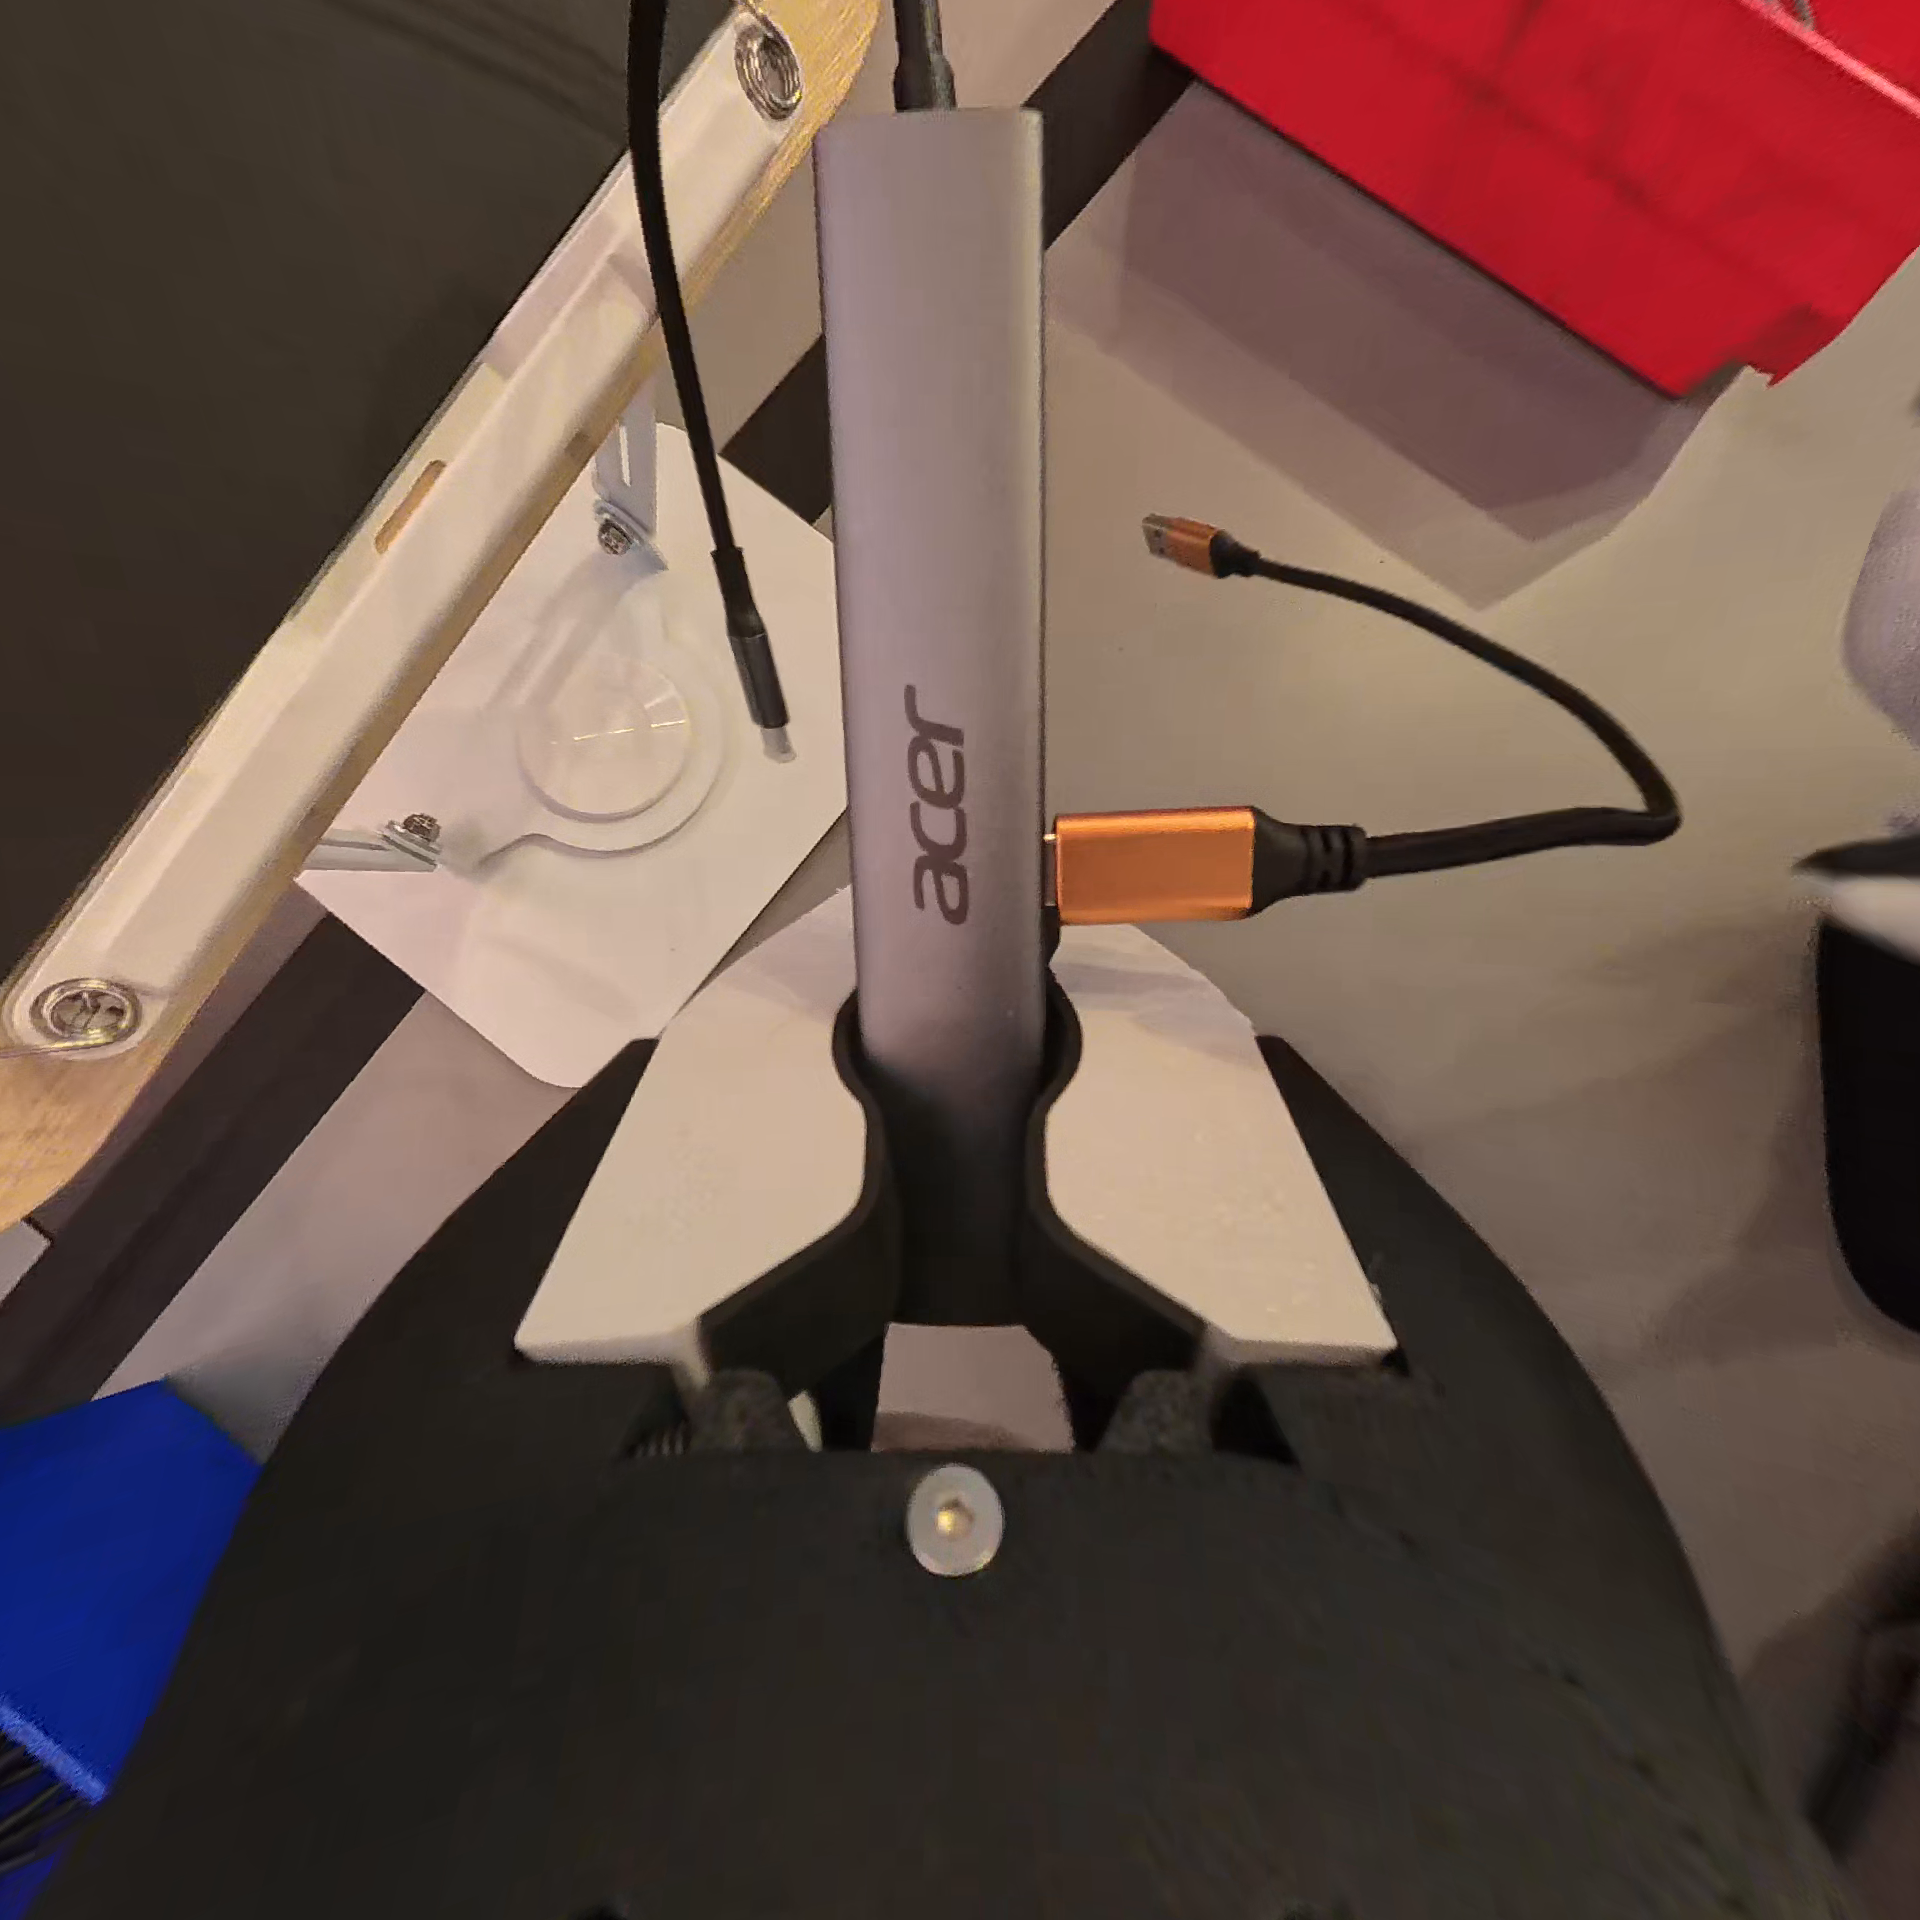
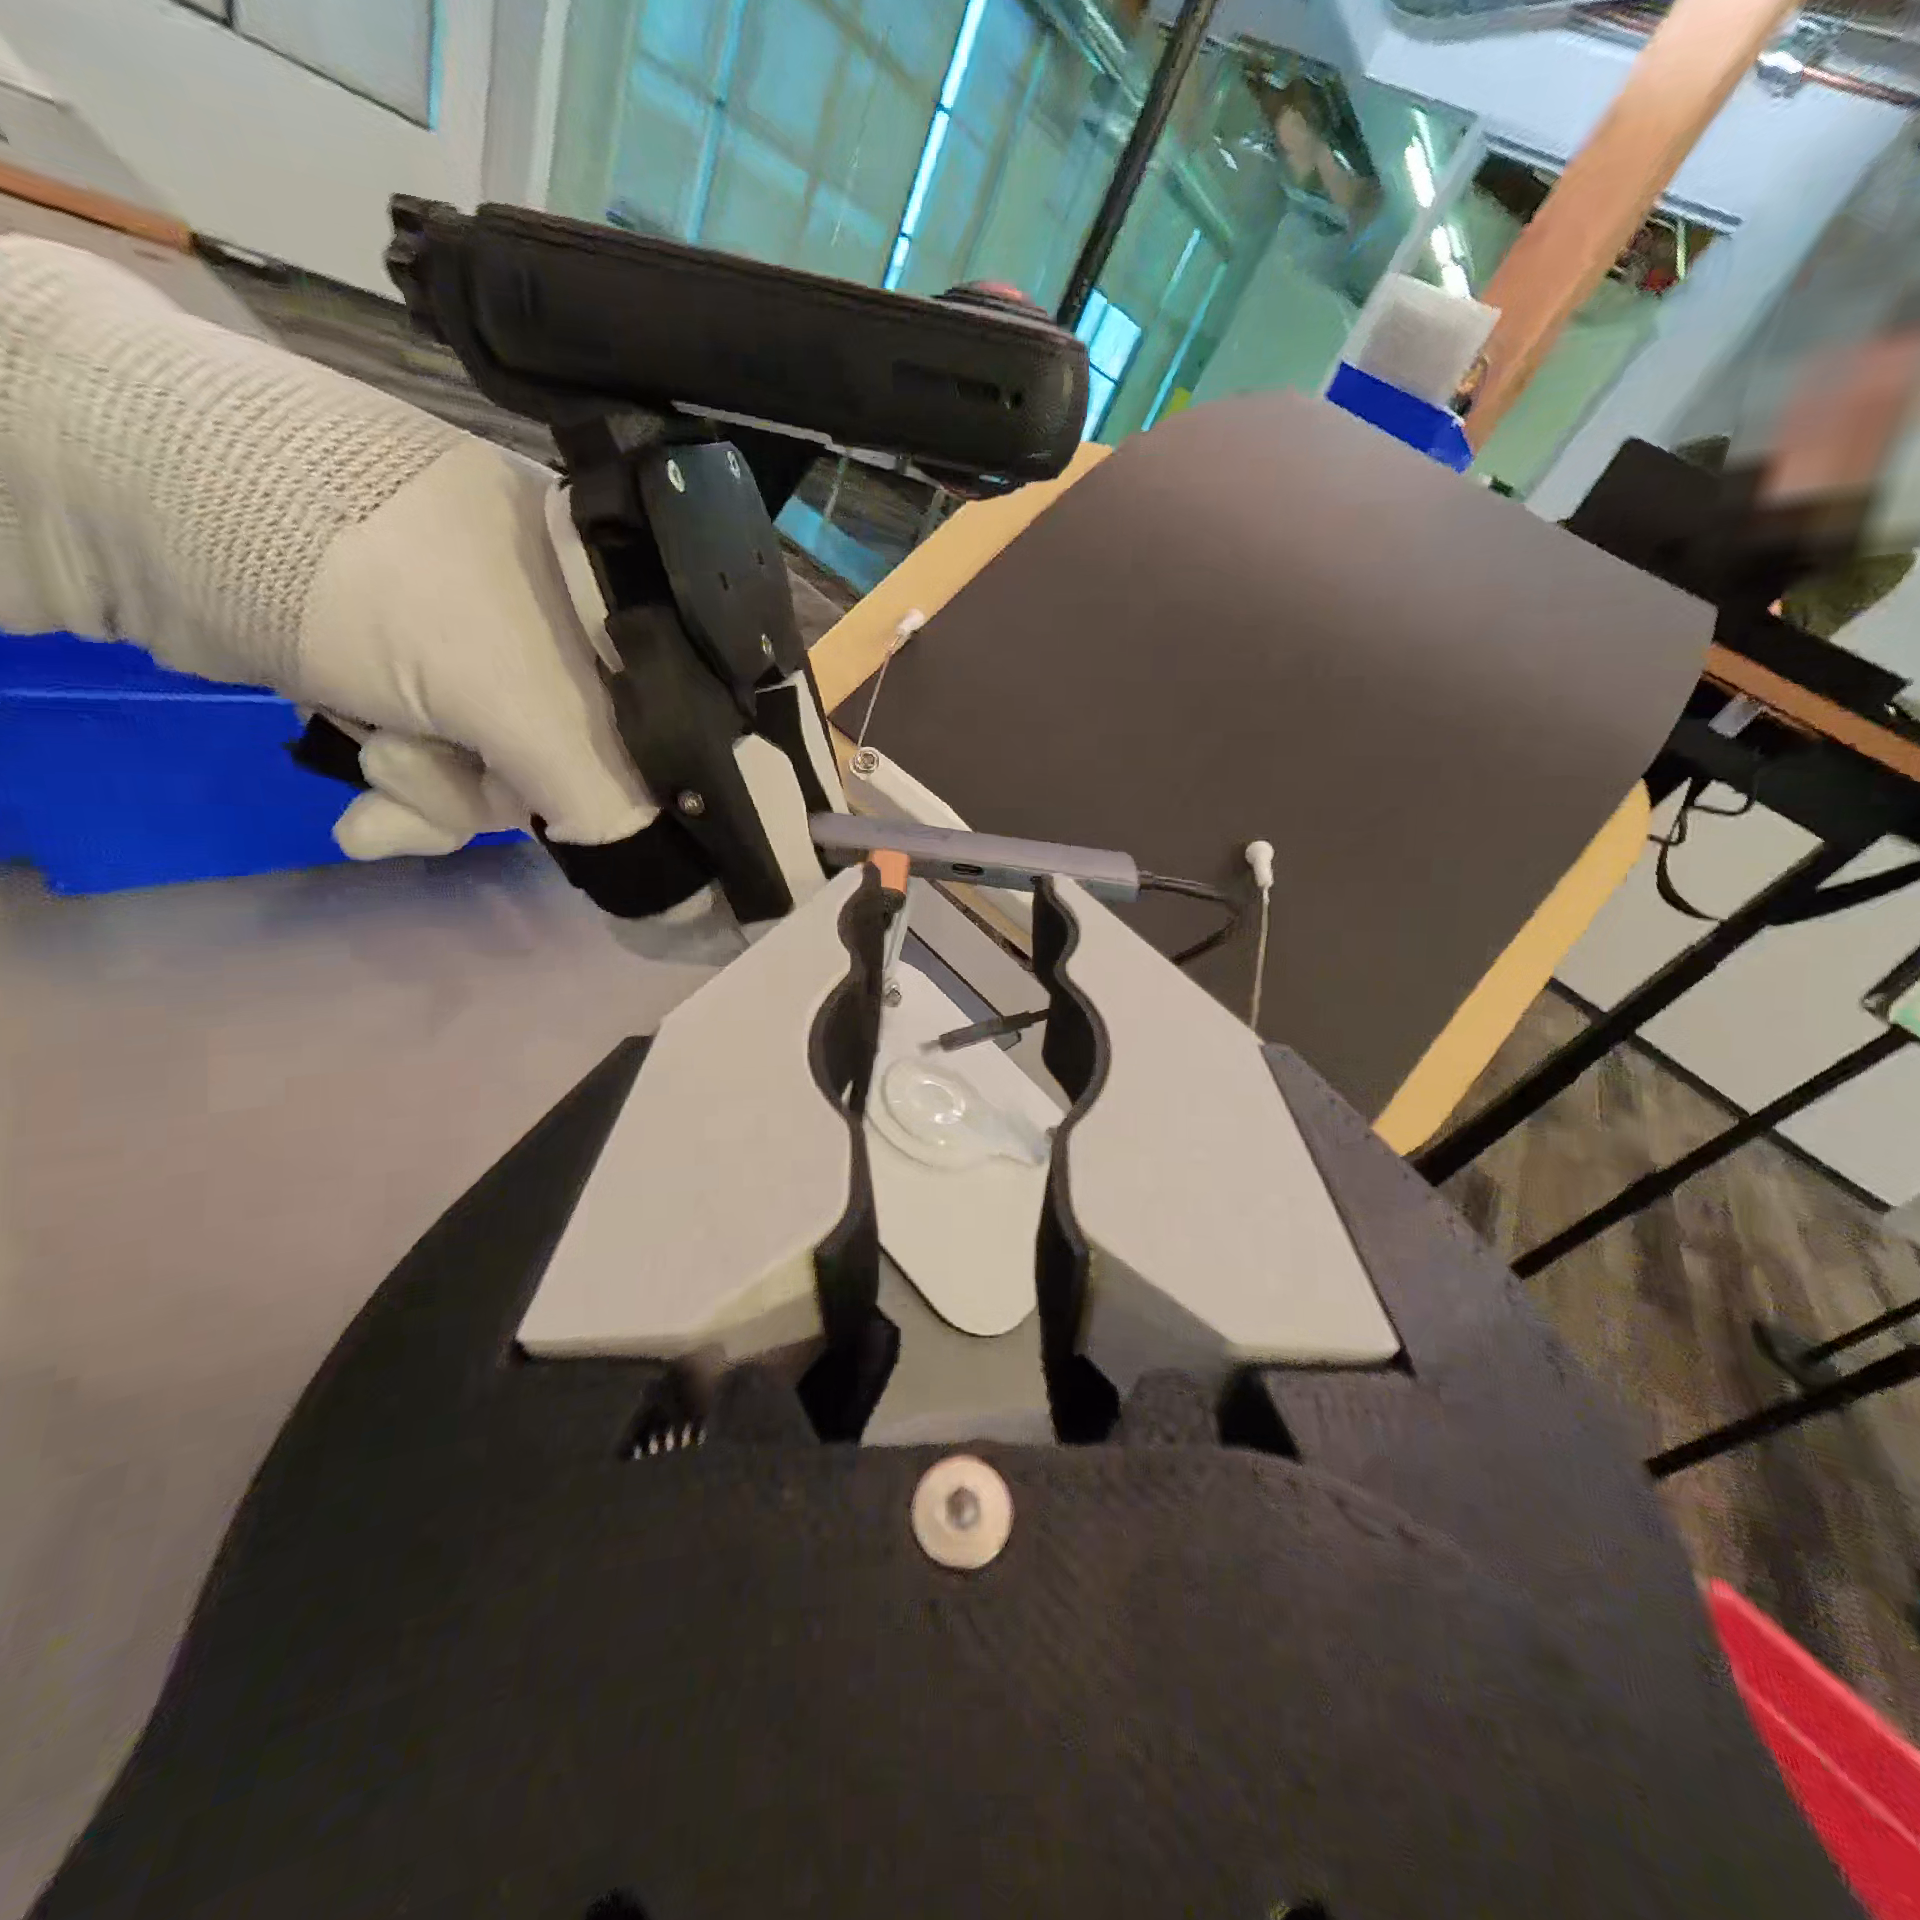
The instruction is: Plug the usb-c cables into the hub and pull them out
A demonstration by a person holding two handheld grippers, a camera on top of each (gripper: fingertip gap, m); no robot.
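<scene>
Pale grey worktop (image 1: 1558,1091) lies under both tools, with a red bin (image 1: 1558,156) beyond. Left gripper (image 1: 954,1049) has its black contoured fingers (image 1: 868,1122) clamped on the near end of the hub (image 1: 935,520), a slim brushed-metal bar whose long axis points straight away from the camera, lifted above the worktop. An orange metal plug (image 1: 1153,868) sits in the hub's right side, its black cable (image 1: 1538,675) looping to a free orange connector (image 1: 1184,542). Right gripper (image 2: 956,904) has its wavy fingers (image 2: 1070,1018) apart, empty, tips just below the hub (image 2: 966,844).
</scene>
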